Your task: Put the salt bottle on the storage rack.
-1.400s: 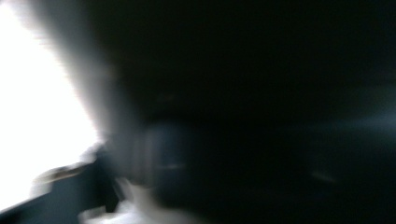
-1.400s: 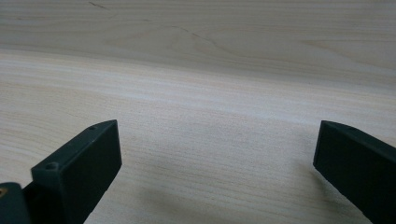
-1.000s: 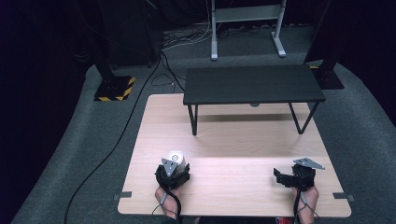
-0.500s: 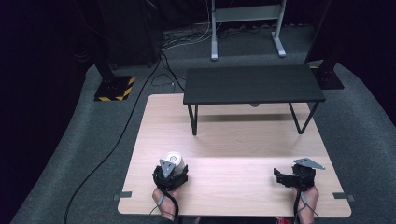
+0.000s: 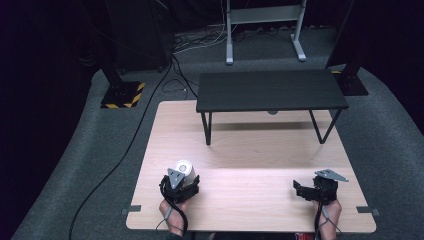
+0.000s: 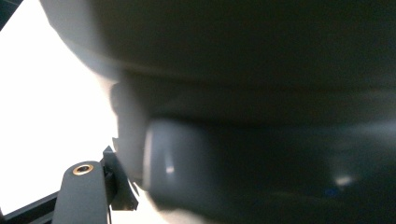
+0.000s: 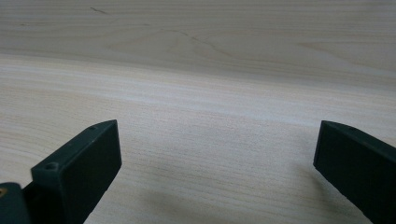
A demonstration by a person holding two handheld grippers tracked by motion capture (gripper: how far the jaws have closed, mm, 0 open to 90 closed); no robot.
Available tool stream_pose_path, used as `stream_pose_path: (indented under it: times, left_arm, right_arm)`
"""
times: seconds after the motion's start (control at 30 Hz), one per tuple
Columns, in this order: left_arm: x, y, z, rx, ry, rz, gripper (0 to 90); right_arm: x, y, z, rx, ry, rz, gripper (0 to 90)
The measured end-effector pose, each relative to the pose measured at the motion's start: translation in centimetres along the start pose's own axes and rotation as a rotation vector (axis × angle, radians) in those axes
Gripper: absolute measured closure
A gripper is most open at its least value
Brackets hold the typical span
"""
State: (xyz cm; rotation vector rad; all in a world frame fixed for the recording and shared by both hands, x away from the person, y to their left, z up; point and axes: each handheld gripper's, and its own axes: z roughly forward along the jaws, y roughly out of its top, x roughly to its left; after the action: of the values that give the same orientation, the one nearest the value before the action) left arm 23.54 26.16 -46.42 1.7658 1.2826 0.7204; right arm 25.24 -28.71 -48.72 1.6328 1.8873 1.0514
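While the left gripper (image 5: pixel 183 176) sits at about 7 o'clock on the wooden table (image 5: pixel 250 150), it has a white cup (image 5: pixel 184 169) at its jaws; the grasp looks made or nearly made, and lifting and placing are judged still to come

Item, white cup: upright, round, pale, with a ringed top facing the high camera; stands near the front left edge of the table, touching or just inside the left gripper's tips. In the left gripper view the cup (image 6: pixel 243 112) is a large grey blurred curve pressed close to the lens, one black jaw beside it at lower left; whether the jaws are closed tight on it, I cannot tell

Item, right gripper (image 5: pixel 303 189): at about 5 o'clock on the table, well apart from the cup; jaws spread wide, holding nothing, bare wood grain between them in the right gripper view (image 7: pixel 217 154)

Item, black bench (image 5: pixel 270 90): at 12 o'clock, standing on the table's far part, top bare; possibly the place meant for the cup, though that is a guess
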Motion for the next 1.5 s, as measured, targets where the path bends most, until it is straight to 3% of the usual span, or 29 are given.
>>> stream_pose_path:
  times: [0.43,0.67,1.5]
  left_arm:
    - [0.5,1.7,-0.4,-0.003,-0.038,0.021,29.7]
    - [1.1,2.4,-0.4,-0.005,-0.068,0.008,29.7]
    - [1.8,5.6,-0.1,0.008,-0.110,0.053,29.7]
  right_arm:
    - [-0.1,0.0,0.0,-0.001,0.002,0.004,0.0]
    - [0.0,0.0,0.0,0.000,0.001,0.003,0.0]
    - [-0.1,0.0,0.0,-0.002,0.004,0.006,0.0]
